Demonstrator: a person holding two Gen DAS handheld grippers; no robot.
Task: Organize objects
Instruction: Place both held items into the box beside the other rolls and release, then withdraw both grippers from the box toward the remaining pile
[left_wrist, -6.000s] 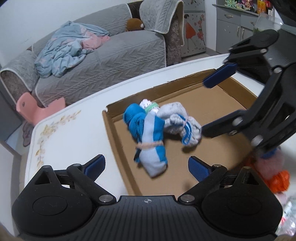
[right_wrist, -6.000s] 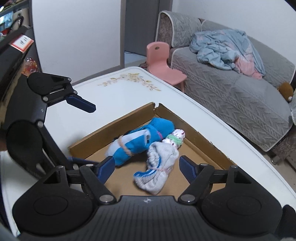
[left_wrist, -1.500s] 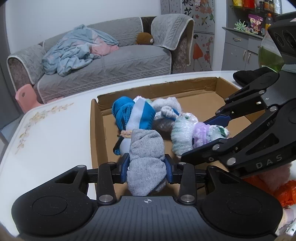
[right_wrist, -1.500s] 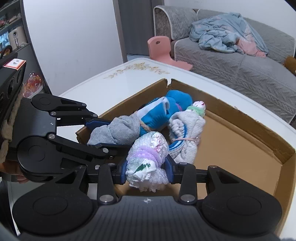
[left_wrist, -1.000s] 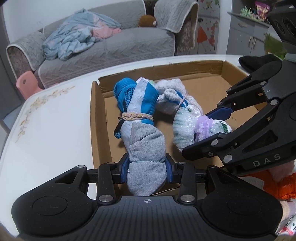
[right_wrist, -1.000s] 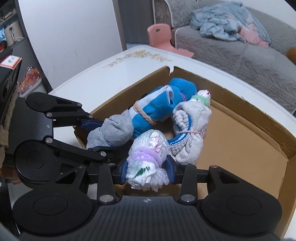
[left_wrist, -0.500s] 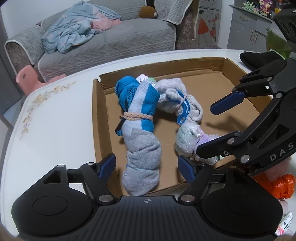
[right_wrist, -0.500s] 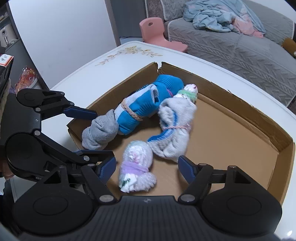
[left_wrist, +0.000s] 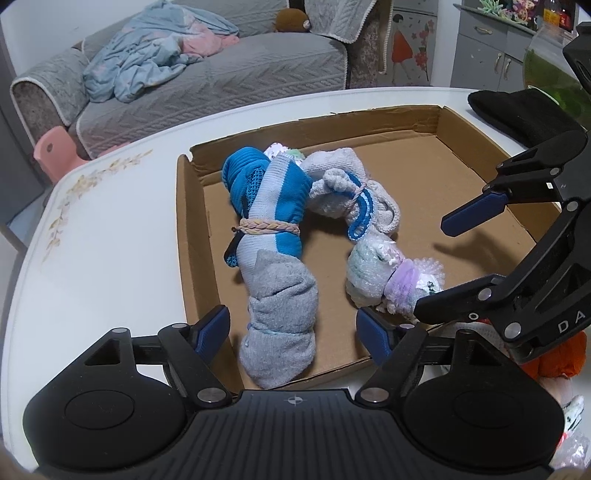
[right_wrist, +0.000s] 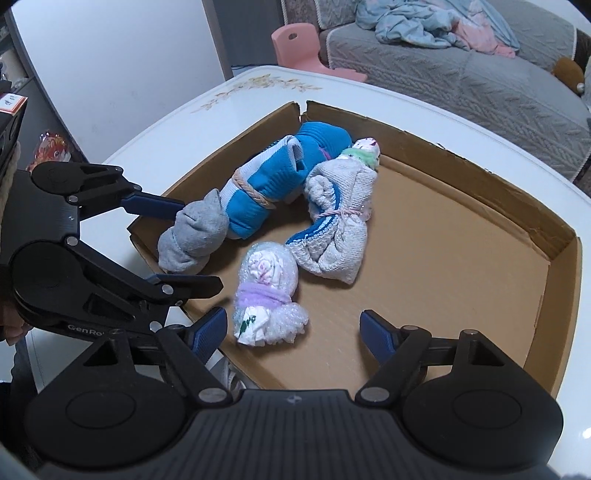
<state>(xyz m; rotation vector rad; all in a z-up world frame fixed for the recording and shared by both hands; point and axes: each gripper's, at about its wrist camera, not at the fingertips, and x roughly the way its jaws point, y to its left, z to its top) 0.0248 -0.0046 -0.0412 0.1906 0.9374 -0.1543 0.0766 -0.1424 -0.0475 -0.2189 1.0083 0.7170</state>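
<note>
Both bundles had just been let go into the cardboard box (left_wrist: 192, 229).
Left hand-held gripper (left_wrist: 293, 328) had just opened off the grey sock roll (left_wrist: 280, 317); right hand-held gripper (right_wrist: 293, 328) off the bubble-wrap bundle (right_wrist: 266, 295). Four lay boxed; more waited on the desk (left_wrist: 110, 258).

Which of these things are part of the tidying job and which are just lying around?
Job:
cardboard tray
grey sock bundle
blue sock bundle
white and blue sock bundle
bubble-wrapped bundle

Lying about:
blue blanket
pink child's chair
sofa

The orange item (left_wrist: 561, 358) sits mostly hidden behind the right tool (left_wrist: 436, 266), cut by the frame edge.
</note>
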